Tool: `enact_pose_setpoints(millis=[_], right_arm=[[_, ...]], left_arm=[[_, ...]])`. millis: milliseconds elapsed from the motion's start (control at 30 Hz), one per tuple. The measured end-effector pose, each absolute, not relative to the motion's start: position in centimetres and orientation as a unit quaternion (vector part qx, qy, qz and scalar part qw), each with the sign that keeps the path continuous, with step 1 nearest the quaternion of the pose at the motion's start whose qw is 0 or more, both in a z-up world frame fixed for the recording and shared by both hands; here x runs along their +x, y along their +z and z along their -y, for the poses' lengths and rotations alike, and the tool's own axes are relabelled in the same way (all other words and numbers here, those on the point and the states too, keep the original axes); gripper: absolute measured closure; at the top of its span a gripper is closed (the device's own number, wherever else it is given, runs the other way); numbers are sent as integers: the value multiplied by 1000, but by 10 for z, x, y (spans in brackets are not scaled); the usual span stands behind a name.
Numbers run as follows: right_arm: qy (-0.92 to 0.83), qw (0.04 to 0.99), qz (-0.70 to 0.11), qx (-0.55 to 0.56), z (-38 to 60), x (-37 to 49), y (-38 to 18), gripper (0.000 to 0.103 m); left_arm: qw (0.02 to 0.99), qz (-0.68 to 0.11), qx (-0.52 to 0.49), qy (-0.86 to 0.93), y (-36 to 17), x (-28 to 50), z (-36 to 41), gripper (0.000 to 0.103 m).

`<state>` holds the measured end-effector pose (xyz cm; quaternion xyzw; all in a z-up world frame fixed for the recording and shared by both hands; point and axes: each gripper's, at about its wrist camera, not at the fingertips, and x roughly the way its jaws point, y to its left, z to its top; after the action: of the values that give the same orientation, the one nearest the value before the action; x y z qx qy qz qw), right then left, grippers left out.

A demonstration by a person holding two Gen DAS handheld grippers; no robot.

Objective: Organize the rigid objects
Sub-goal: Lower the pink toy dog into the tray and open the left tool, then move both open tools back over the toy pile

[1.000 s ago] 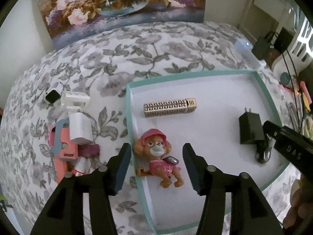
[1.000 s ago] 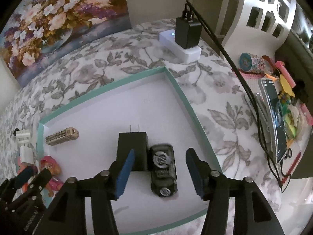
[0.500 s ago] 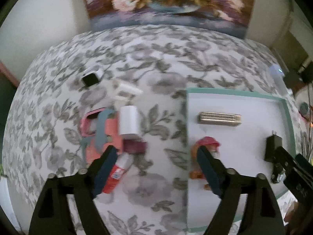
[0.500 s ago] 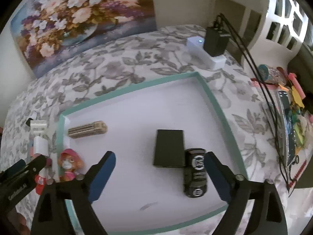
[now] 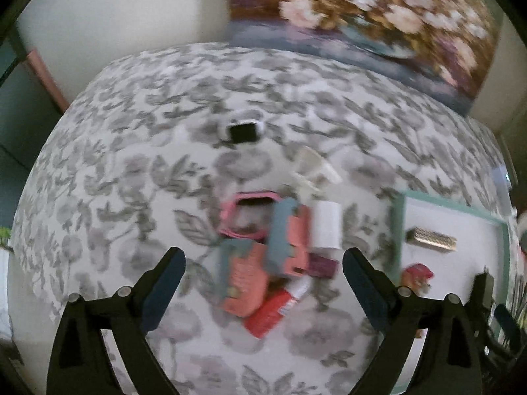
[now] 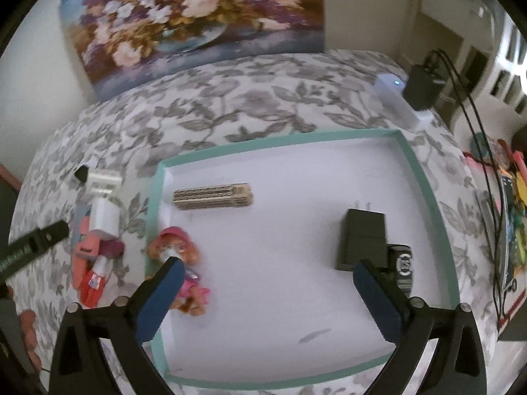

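Observation:
My left gripper (image 5: 263, 263) hangs over a blurred heap on the floral bedspread, and its jaws are opening with nothing gripped. The heap holds a coral and blue toy (image 5: 263, 263), a pink frame (image 5: 250, 217), a white charger block (image 5: 326, 230) and a red tube (image 5: 273, 312). My right gripper (image 6: 268, 270) is over the teal-rimmed white tray (image 6: 280, 138); its jaws are opening and empty. In the tray lie a beige bus model (image 6: 212, 196), a pink pup figure (image 6: 178, 250), a black charger (image 6: 362, 240) and a black toy car (image 6: 403, 268).
A small black-faced cube (image 5: 242, 131) and a white clip-like piece (image 5: 316, 168) lie beyond the heap. A flower painting (image 6: 197, 16) leans at the back. A white power strip with a black adapter (image 6: 418, 89) and cables sits at the right, beside cluttered stationery (image 6: 507, 214).
Both grippers have opened wide. The left one swung left from the pup figure in the tray to the heap on the bedspread. The right one drew left, away from the black car.

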<state>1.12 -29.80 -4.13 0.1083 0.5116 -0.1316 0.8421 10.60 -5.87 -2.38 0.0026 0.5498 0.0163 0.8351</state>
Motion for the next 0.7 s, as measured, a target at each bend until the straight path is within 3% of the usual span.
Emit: enact_pose_setpoints(millis=[467, 700], right_arm=[[-66, 856, -506, 83, 233, 28, -34, 0], [-23, 857, -511, 62, 193, 40, -38, 0]], left_arm=[[859, -506, -53, 65, 14, 109, -27, 6], [850, -520, -51, 68, 7, 111, -46, 6]])
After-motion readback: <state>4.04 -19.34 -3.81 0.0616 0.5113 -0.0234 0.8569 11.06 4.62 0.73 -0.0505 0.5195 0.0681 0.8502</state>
